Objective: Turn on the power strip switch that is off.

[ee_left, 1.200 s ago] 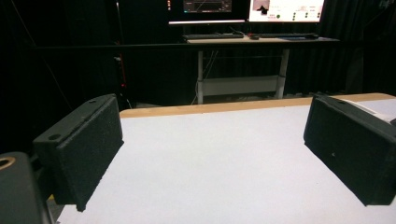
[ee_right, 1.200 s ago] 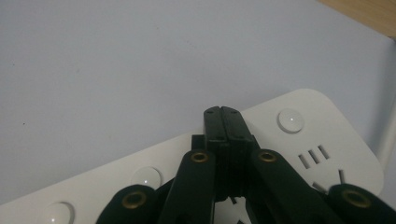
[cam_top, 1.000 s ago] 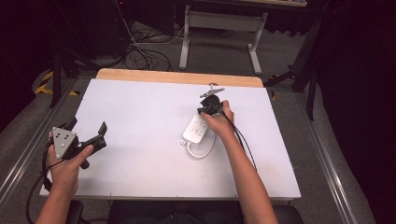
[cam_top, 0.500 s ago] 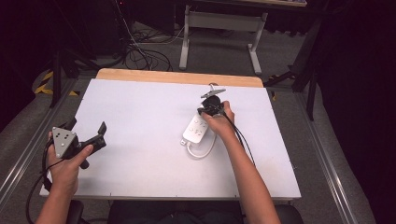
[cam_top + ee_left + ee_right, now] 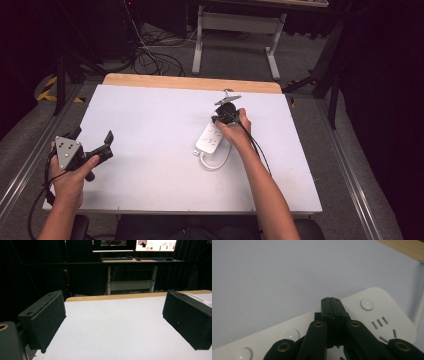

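A white power strip [image 5: 210, 140] lies right of the table's middle, its short white cord [image 5: 216, 163] looped toward the front. My right gripper [image 5: 217, 120] is shut, with its tips down on the strip's far end. In the right gripper view the closed tips [image 5: 331, 300] rest on the power strip [image 5: 372, 315] between round white buttons [image 5: 367, 303] and beside a socket [image 5: 384, 327]; nothing shows between the jaws. My left gripper [image 5: 92, 136] is held open above the table's front left. Its black pads [image 5: 45, 315] stand far apart with only bare table between them.
The white table [image 5: 150, 120] has a wooden strip [image 5: 190, 82] along its far edge. Behind it a desk frame [image 5: 235, 30] stands on the floor among tangled cables [image 5: 150, 55]. A metal rail [image 5: 350, 165] runs along the table's right side.
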`<state>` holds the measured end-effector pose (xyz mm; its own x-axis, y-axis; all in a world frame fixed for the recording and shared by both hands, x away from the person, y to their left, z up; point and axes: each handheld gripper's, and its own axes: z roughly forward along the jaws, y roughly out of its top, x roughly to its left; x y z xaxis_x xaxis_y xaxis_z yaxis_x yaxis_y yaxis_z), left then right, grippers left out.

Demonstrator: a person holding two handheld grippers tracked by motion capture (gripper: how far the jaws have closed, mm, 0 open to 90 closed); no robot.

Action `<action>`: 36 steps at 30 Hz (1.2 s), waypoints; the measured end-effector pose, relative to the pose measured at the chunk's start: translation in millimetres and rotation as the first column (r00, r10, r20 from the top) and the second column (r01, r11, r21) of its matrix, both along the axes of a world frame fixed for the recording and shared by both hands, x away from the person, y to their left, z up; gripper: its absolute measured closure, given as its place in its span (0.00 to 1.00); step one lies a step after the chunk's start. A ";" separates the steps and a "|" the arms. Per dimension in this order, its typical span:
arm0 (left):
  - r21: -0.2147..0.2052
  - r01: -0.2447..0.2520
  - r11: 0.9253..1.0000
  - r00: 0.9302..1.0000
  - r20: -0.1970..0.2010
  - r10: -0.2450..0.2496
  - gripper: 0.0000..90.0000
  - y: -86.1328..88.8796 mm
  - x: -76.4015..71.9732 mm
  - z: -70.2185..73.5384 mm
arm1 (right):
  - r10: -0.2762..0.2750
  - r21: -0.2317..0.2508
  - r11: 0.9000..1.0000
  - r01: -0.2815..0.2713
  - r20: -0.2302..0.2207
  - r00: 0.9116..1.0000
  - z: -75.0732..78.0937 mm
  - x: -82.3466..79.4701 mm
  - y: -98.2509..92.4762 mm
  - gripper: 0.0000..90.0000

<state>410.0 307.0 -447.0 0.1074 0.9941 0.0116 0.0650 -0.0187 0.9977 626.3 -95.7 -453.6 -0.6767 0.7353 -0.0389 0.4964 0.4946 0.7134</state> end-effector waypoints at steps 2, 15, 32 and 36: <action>0.001 0.002 1.000 1.000 -0.001 -0.002 0.06 -0.5 0.2 -0.2 | 0.008 -0.009 1.000 -0.009 -0.003 1.000 0.9 -0.5 0.2 1.00; -0.002 0.008 1.000 1.000 -0.003 -0.008 0.06 -1.7 1.5 -0.7 | 0.004 0.011 1.000 -0.003 -0.015 1.000 1.3 0.1 -1.7 1.00; -0.009 0.003 1.000 1.000 -0.006 -0.003 0.06 0.1 1.3 -1.0 | -0.006 0.069 0.998 -0.001 0.103 0.995 29.9 -20.0 -41.0 1.00; -0.008 0.003 1.000 1.000 -0.007 -0.004 0.06 0.3 1.4 -1.0 | 0.005 0.148 0.989 -0.025 0.136 0.991 39.0 -33.1 -54.4 1.00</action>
<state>411.5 307.3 -447.9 0.1110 0.9938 0.0025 0.0720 -0.0106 0.9973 593.2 -150.1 -414.6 -0.6837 0.7295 -0.0214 0.3839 0.3844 0.8395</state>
